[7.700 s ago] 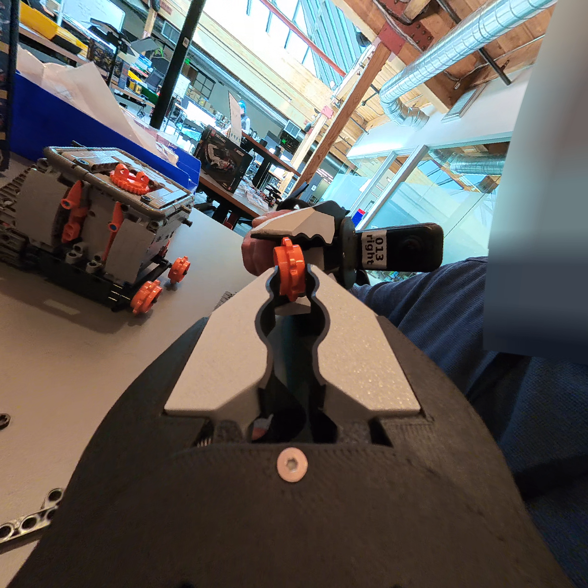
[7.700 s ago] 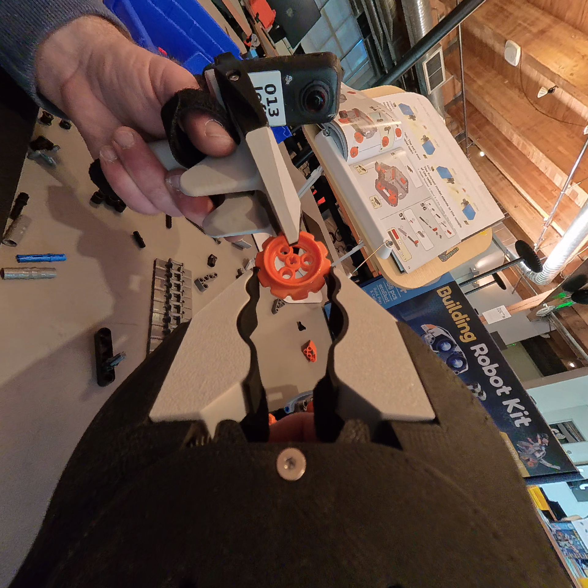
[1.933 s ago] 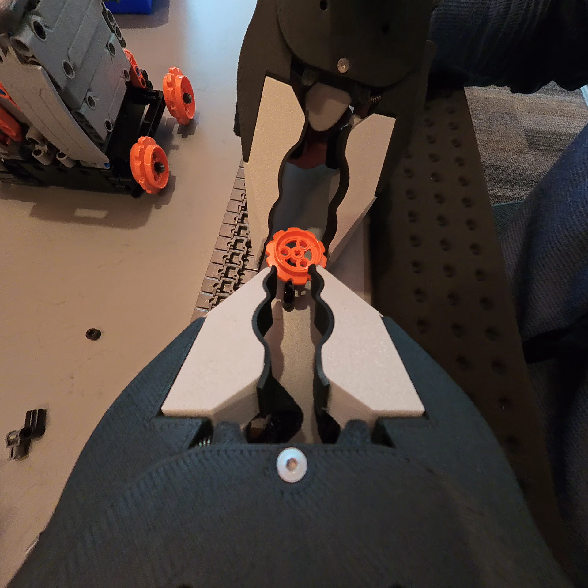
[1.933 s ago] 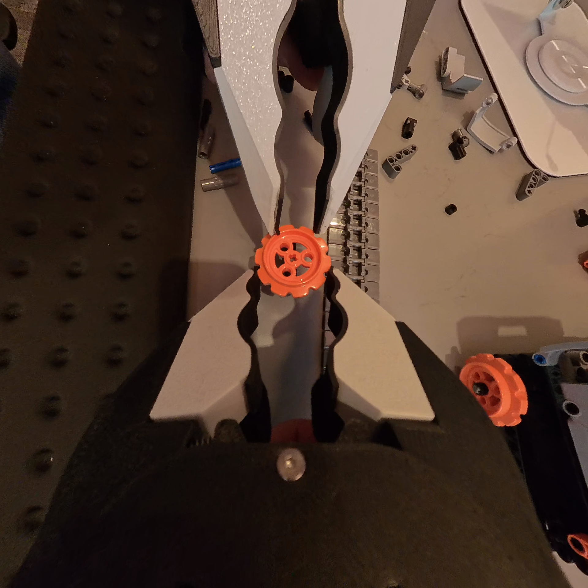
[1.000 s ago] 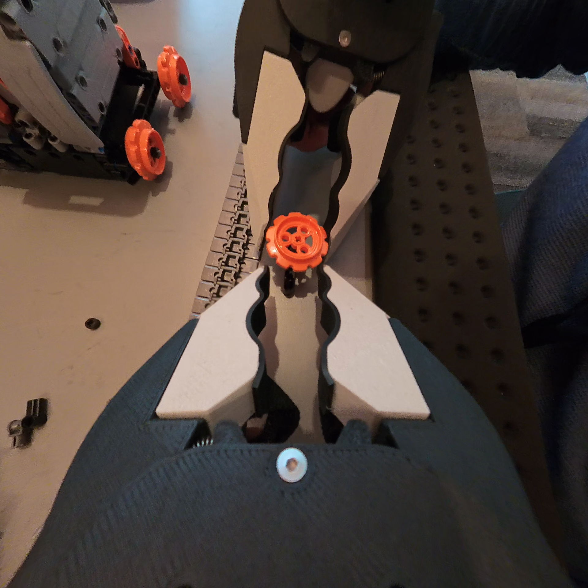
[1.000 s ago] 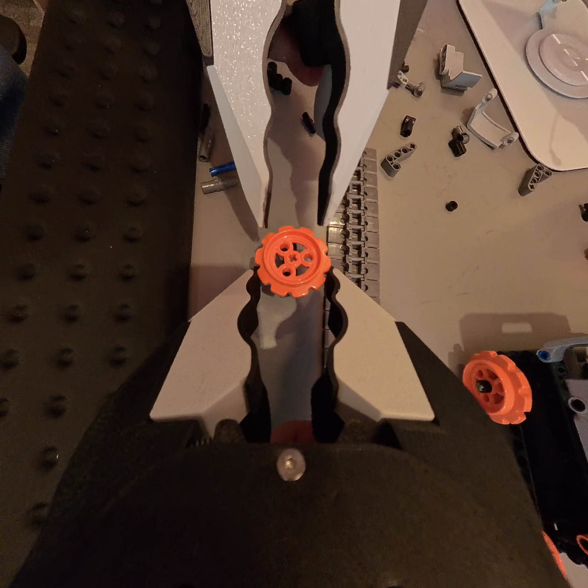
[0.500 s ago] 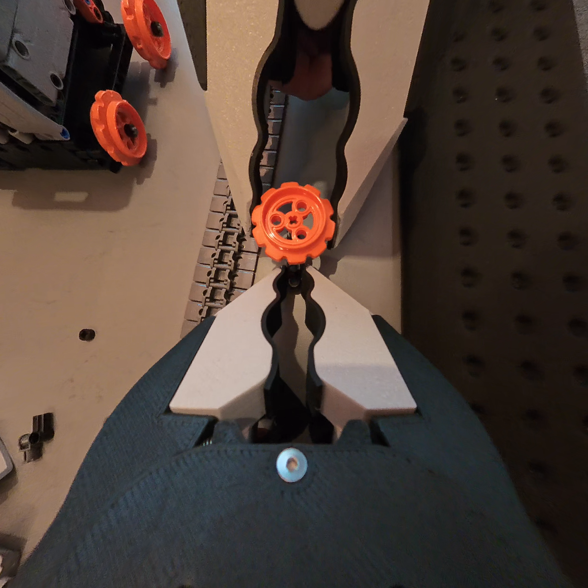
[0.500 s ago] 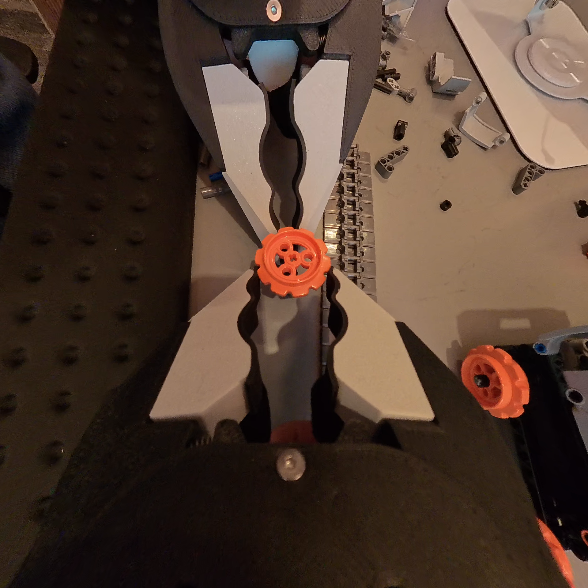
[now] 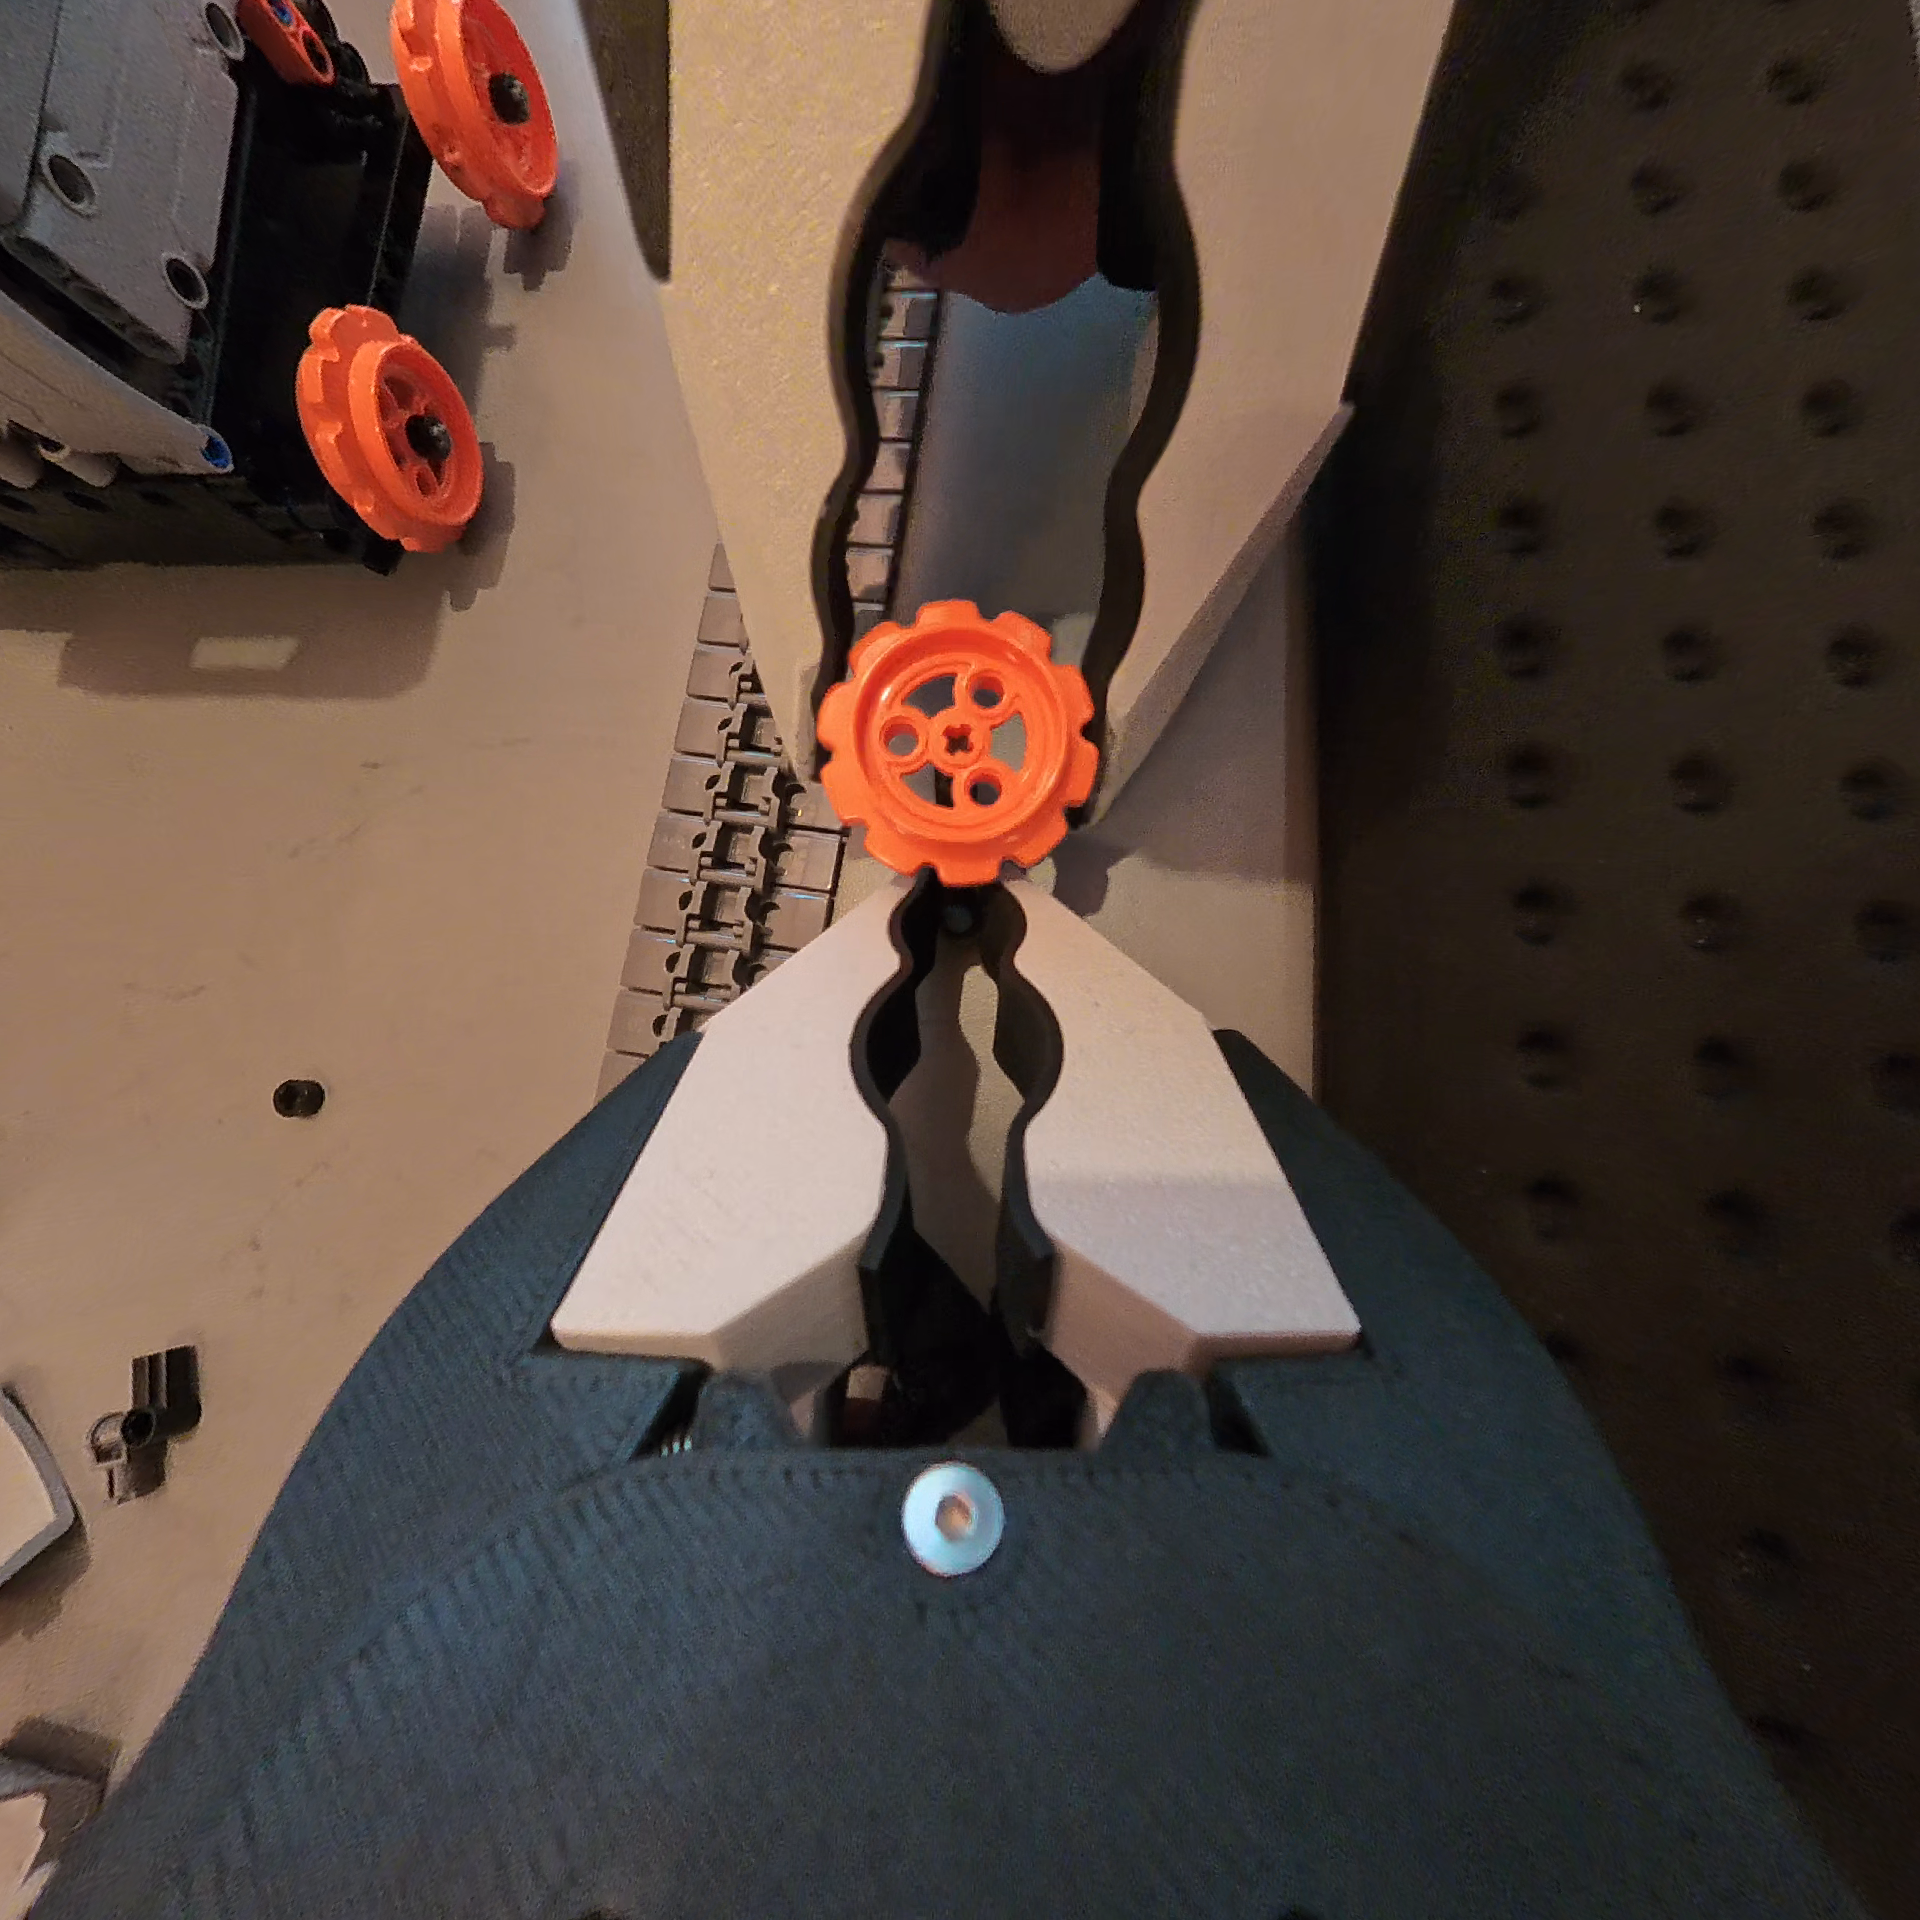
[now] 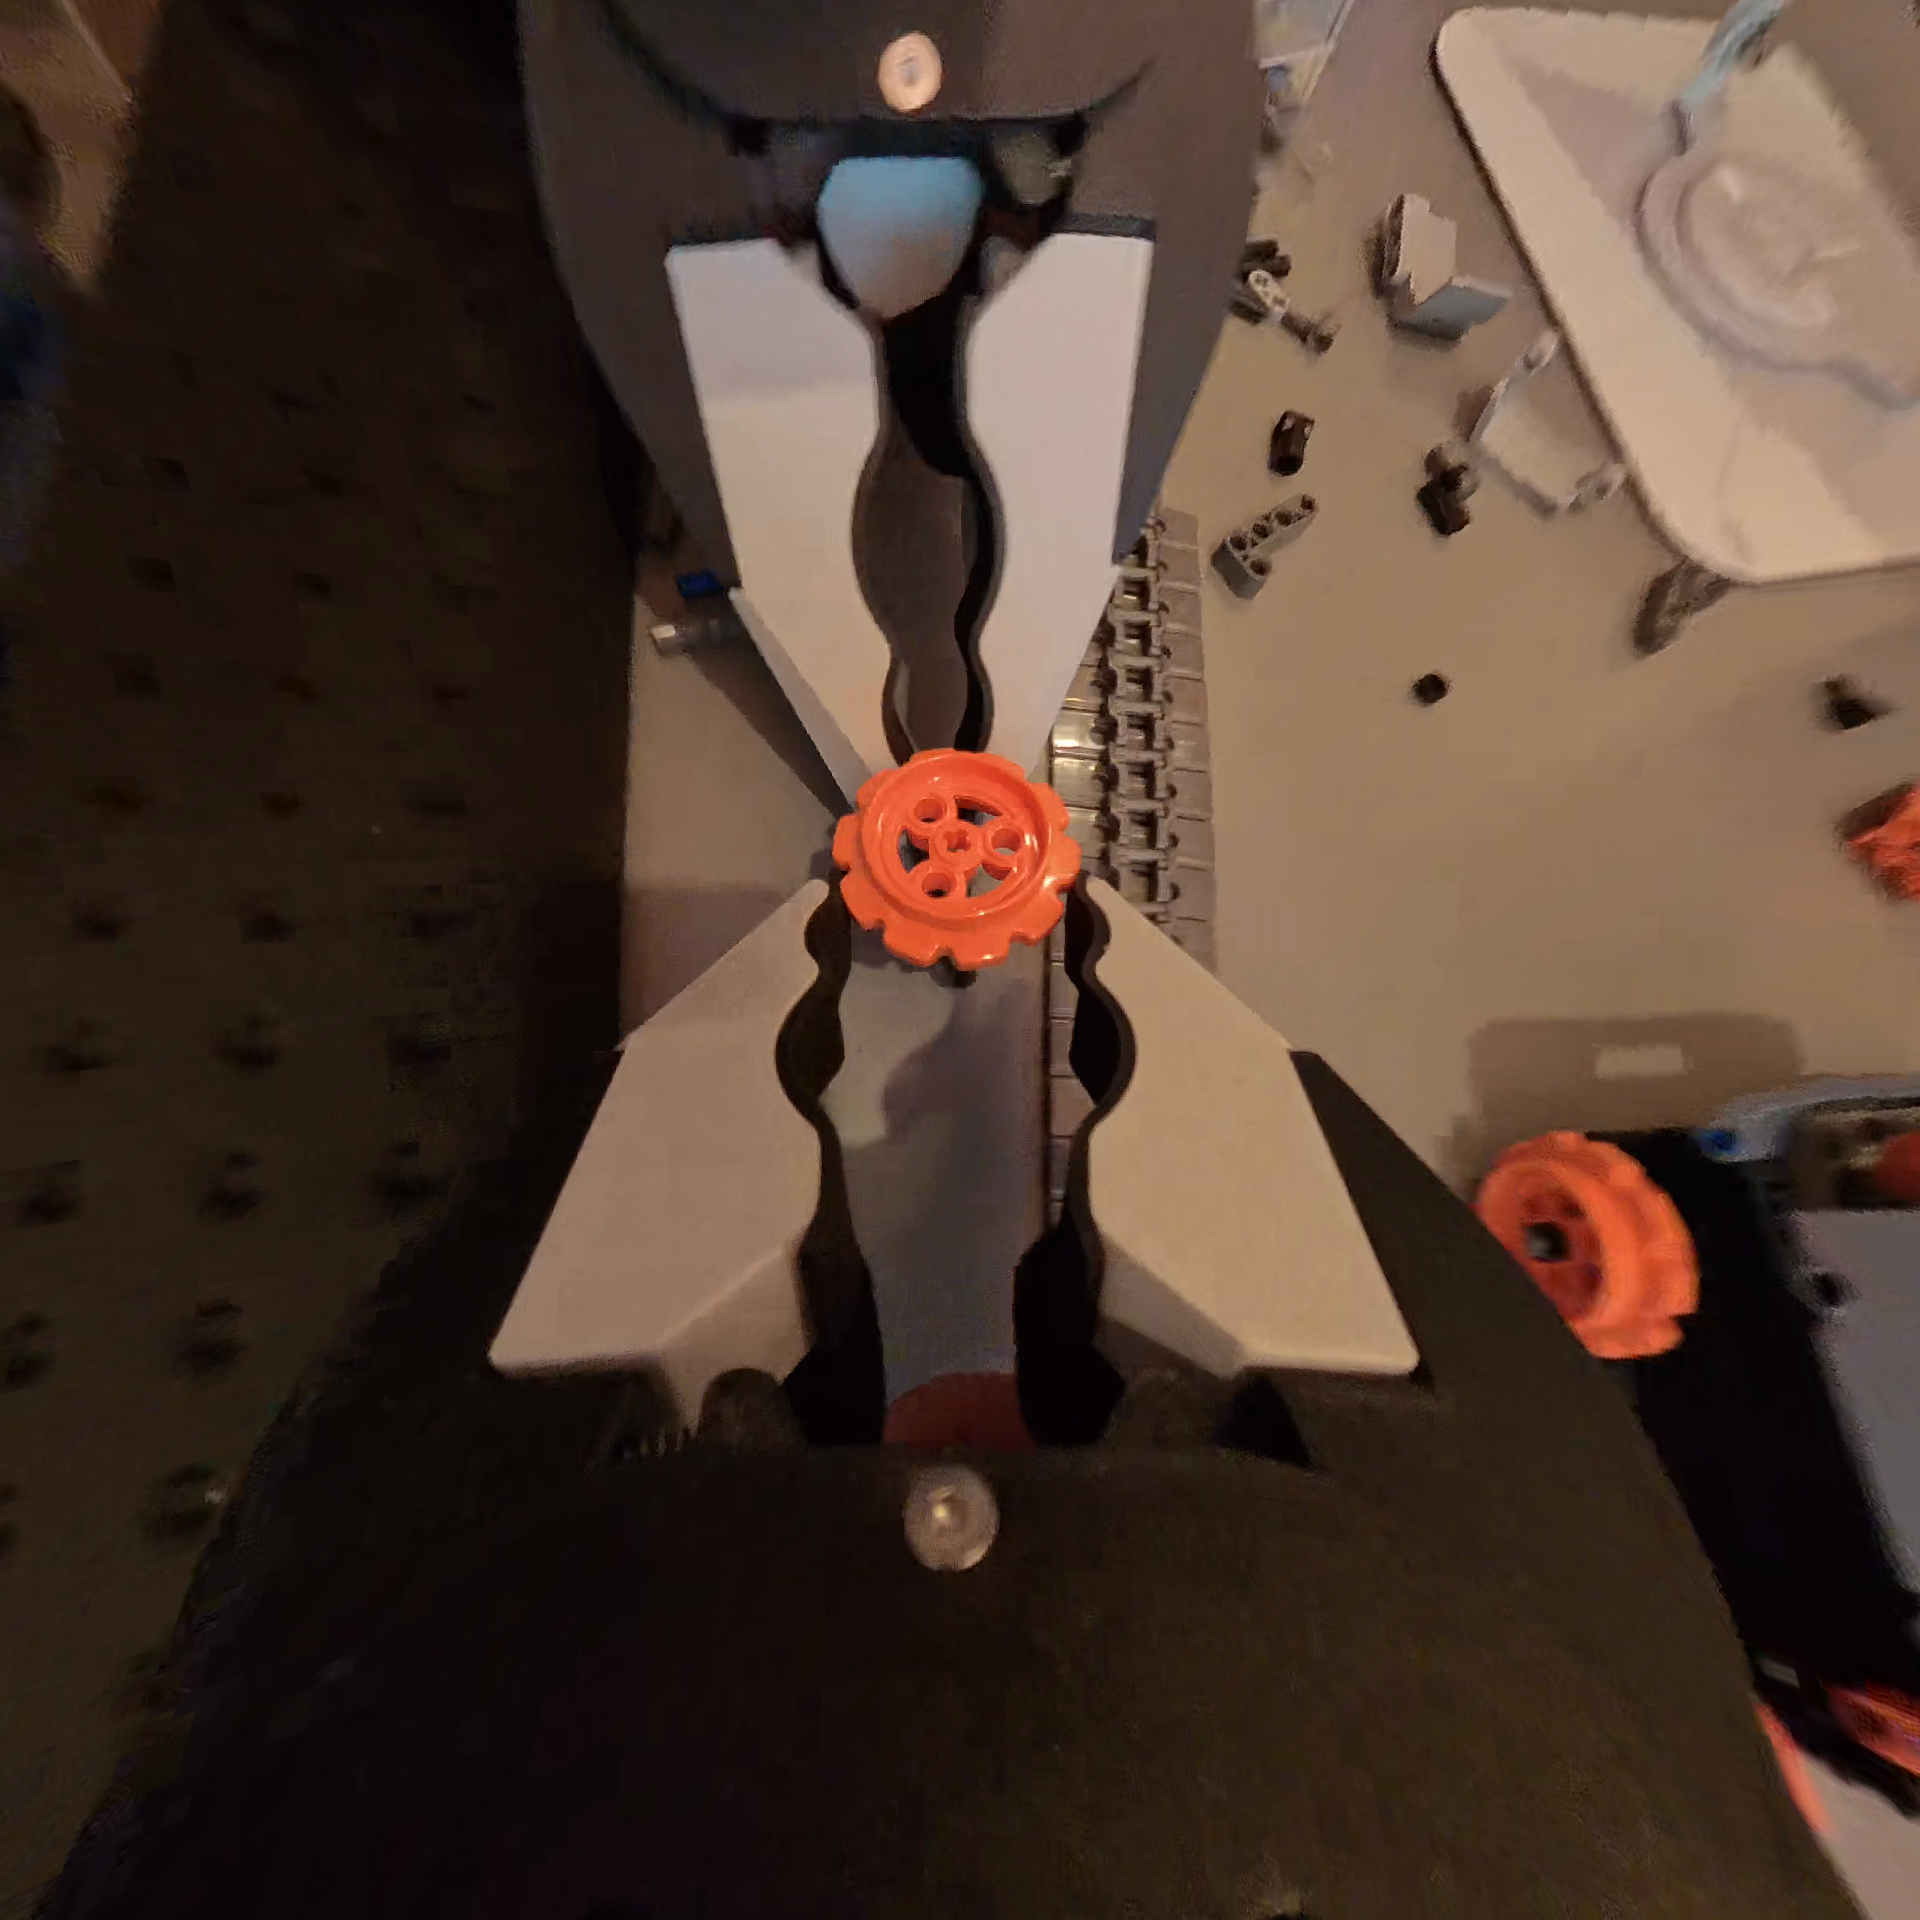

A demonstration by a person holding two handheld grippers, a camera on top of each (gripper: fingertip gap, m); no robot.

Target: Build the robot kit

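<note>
A pale grey table (image 9: 260, 935) takes up most of both views, with a dark mat with rows of studs (image 9: 1662, 727) lying along one edge of it. At the far left of the left wrist view stands a grey and black brick-built vehicle (image 9: 135, 260), carrying two orange toothed wheels (image 9: 390, 426) on its side. A white board (image 10: 1714, 312) sits at the far right of the right wrist view. Between the two tools, a strip of grey track links (image 9: 727, 831) lies flat on the table.

The two tools point at each other, tip to tip. The right gripper (image 10: 951, 914) has its fingers closed against the rim of a loose orange toothed wheel (image 9: 956, 743), clamping it at the very tips and holding it above the table, face toward both cameras. The left gripper (image 9: 958, 899) has its fingers drawn nearly together just beneath that wheel, pinching a small black pin (image 9: 958, 920); whether the pin is seated in the wheel cannot be told.

Small loose parts are scattered on the table: a grey angled beam (image 10: 1262, 540) and black connectors (image 10: 1288, 442) to the right in the right wrist view, a black connector (image 9: 151, 1403) and a small black bush (image 9: 298, 1096) to the left in the left wrist view.
</note>
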